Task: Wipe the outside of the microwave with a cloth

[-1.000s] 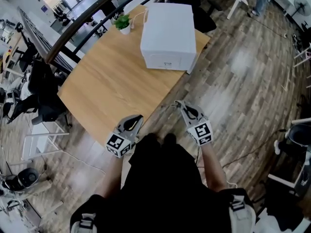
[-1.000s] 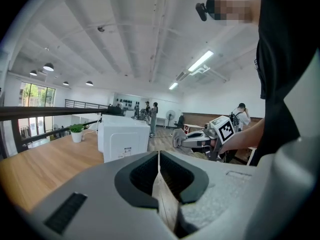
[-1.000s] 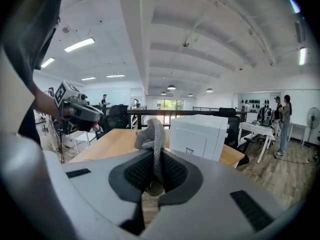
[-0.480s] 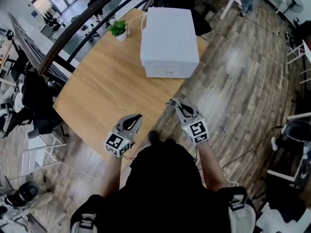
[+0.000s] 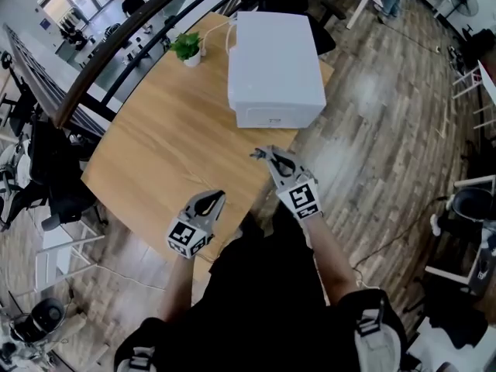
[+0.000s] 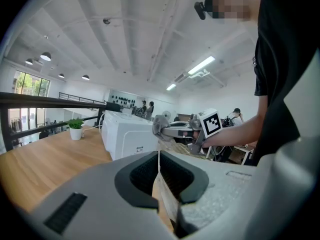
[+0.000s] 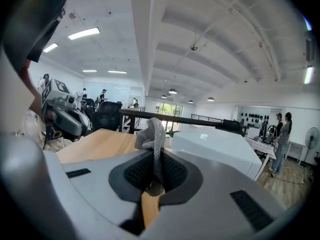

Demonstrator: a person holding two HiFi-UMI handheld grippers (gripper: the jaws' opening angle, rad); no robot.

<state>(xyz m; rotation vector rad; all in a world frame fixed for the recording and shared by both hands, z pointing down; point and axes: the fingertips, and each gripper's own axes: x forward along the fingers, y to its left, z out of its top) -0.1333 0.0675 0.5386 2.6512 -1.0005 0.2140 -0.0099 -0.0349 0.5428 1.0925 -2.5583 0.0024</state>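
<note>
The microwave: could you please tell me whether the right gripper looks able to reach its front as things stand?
Probably yes. The right gripper, shut on the cloth, hovers just short of the microwave, facing its front, and only bare table lies between them.

Open-plan room; grey-brown wood-plank floor (image 5: pixel 387 130); light wooden table (image 5: pixel 163 153) set at angle to floor planks; small potted plant (image 5: pixel 187 46) near table's far corner; black office chair (image 5: pixel 58 173) just beside table's left edge; dark railing (image 6: pixel 45 100) beyond table; tall windows (image 6: pixel 29 85) behind railing, daylight coming through; white ceiling (image 7: pixel 200 39) with broad beams; strip lights (image 7: pixel 84 33) and round pendant lamps (image 6: pixel 45 56) lit; standing fan (image 7: pixel 313 134) far right; people (image 7: pixel 284 129) small in distance.
</note>
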